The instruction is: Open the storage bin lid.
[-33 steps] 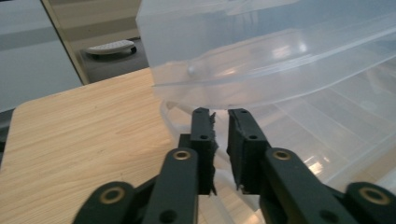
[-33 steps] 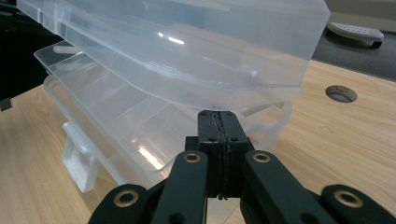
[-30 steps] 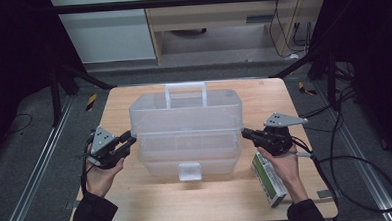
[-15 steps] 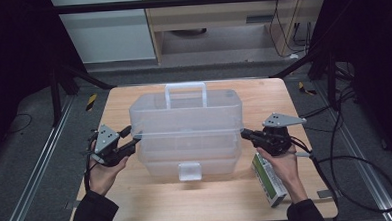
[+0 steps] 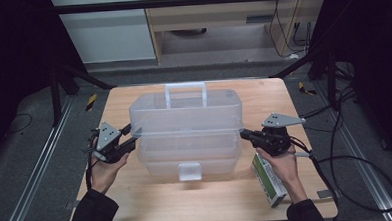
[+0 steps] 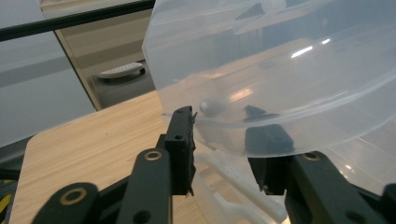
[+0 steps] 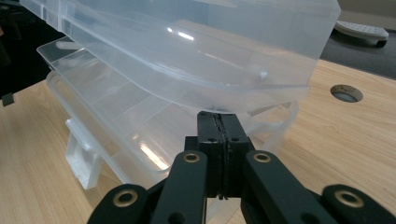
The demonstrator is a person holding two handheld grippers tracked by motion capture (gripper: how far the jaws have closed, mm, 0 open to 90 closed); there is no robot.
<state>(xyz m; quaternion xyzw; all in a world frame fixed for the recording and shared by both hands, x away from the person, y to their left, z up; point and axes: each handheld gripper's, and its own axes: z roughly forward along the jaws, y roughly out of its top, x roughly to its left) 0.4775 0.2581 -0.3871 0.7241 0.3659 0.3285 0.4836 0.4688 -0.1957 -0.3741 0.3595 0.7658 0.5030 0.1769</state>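
A clear plastic toolbox (image 5: 187, 131) with a top handle stands mid-table, its lid (image 7: 210, 51) lifted a little off the tray beneath. My left gripper (image 5: 130, 139) is at its left end. In the left gripper view the left gripper (image 6: 224, 123) has its jaws apart, and they have just been closing. The lid's rim (image 6: 280, 70) runs between them, one jaw showing through the plastic, and the pads do not press on it. My right gripper (image 5: 245, 135) is at the right end. There the right gripper (image 7: 219, 119) is shut, with its tips just under the lid's edge.
A green and white carton (image 5: 268, 180) lies on the wooden table (image 5: 153, 207) under my right hand. The toolbox's front latch (image 5: 189, 171) hangs toward me. A cable hole (image 7: 345, 93) is in the tabletop past the box. Cables trail off to the right.
The left gripper's jaws spread wider at the lid's left end, then narrowed again. The right hand and its gripper have not moved.
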